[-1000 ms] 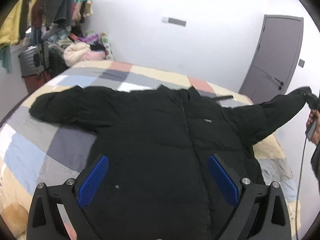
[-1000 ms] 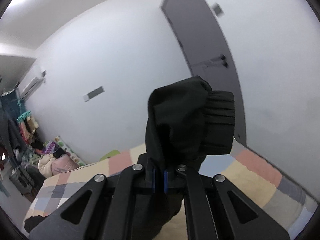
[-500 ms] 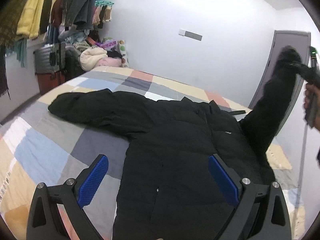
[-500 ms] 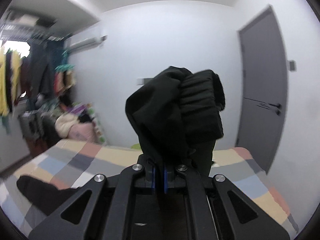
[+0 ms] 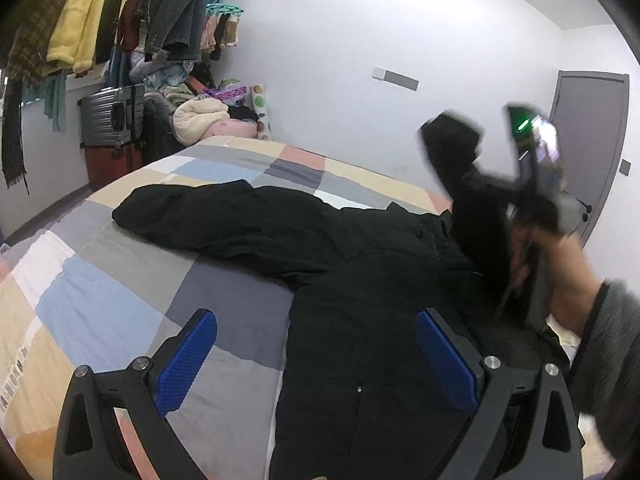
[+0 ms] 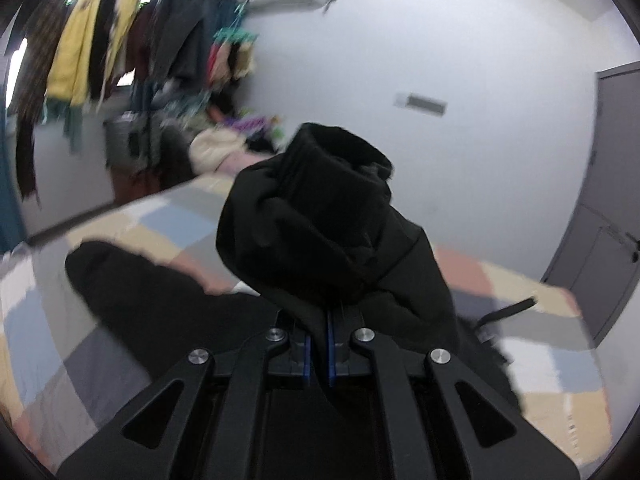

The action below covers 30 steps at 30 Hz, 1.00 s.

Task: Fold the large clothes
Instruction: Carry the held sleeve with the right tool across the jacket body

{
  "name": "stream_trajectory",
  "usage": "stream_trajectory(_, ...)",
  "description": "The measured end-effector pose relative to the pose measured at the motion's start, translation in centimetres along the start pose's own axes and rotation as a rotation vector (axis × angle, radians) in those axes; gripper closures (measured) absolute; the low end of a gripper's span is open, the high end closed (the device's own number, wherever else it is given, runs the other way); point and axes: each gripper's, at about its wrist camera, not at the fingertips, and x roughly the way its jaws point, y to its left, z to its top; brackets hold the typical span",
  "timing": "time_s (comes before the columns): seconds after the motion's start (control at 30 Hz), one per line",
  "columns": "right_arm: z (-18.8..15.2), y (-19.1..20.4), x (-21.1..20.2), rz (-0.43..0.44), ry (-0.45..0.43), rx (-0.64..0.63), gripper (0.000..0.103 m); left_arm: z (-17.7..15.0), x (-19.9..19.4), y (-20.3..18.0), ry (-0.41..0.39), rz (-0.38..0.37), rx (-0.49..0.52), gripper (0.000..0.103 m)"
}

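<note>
A black padded jacket (image 5: 360, 280) lies front up on the patchwork bed (image 5: 100, 300). Its one sleeve (image 5: 200, 216) stretches flat to the left. My right gripper (image 6: 317, 346) is shut on the other sleeve's cuff (image 6: 332, 216) and holds it raised above the jacket's chest; it shows blurred in the left wrist view (image 5: 480, 184). My left gripper (image 5: 316, 352) is open and empty, hovering above the jacket's lower body, touching nothing.
Clothes hang on a rack (image 5: 100, 20) at the upper left. A suitcase (image 5: 112, 116) and a pile of bedding (image 5: 204, 120) stand by the far wall. A grey door (image 5: 588, 140) is at the right. The bed's left edge (image 5: 48, 216) drops to the floor.
My right gripper has swung the held sleeve up and leftward over the jacket's body. The left gripper has shifted left and stayed open.
</note>
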Motion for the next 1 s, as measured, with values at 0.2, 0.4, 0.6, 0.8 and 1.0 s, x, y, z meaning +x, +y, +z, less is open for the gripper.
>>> stream_trajectory(0.2, -6.0, 5.0, 5.7, 0.056, 0.147, -0.049, 0.098, -0.4, 1.6, 1.1, 0.025, 0.001, -0.022, 0.002)
stream_trajectory(0.4, -9.9, 6.7, 10.6, 0.063, 0.244, -0.023, 0.098, -0.8, 3.2, 1.6, 0.055, -0.003, -0.034, 0.002)
stream_trajectory(0.6, -11.7, 7.0, 13.0, 0.064, 0.275, 0.005, 0.098, -1.4, 4.0, 1.3, 0.071, -0.006, -0.020, 0.002)
stream_trajectory(0.8, -11.5, 7.6, 11.8, 0.070, 0.275, 0.018, 0.094, -1.6, 4.6, 1.2, 0.084, 0.001, -0.014, 0.002)
stream_trajectory(1.0, -11.6, 8.0, 9.5, 0.096, 0.305, 0.032, 0.088, -1.7, 4.9, 1.5, 0.093, -0.008, -0.019, 0.002)
